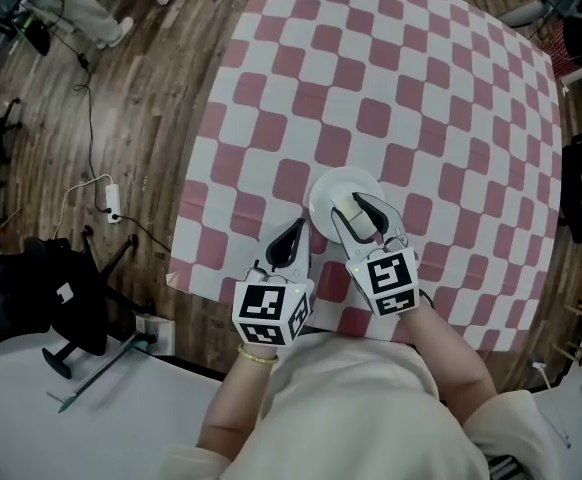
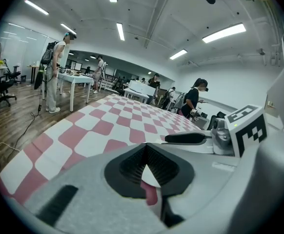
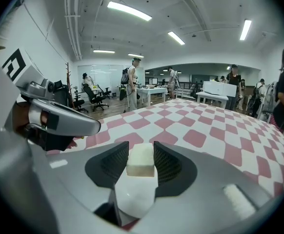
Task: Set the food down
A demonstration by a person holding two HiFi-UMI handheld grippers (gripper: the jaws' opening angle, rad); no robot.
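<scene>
Where the right jaws close: on a pale cream block of food [image 3: 141, 161], one ribbed pad pressed to each side.
Right gripper [image 3: 141, 155]: clenched on the block, nothing else between the pads.
Block position: over the middle of a white plate [image 3: 132, 201]; contact with the plate cannot be told.
Head view check: block of food [image 1: 350, 211] sits between the black fingers [image 1: 375, 213] of the right gripper [image 1: 363, 208], inside the plate [image 1: 320, 196] rim.
Left gripper [image 2: 146, 161]: jaws brought together at the tips, empty; only cloth shows through the gap behind the tips.
Left gripper position: [image 1: 298, 226] just beside the plate on its left, low over the cloth.
Marker cubes: one on each gripper, left [image 1: 271, 314], right [image 1: 391, 280].
Surface: red-and-white checked cloth [image 1: 421, 98]; both grippers near its close edge.
Surroundings: wooden floor [image 1: 151, 98], black office chair [image 1: 41, 298] well left of the cloth, people [image 3: 131, 84] standing at far tables.
</scene>
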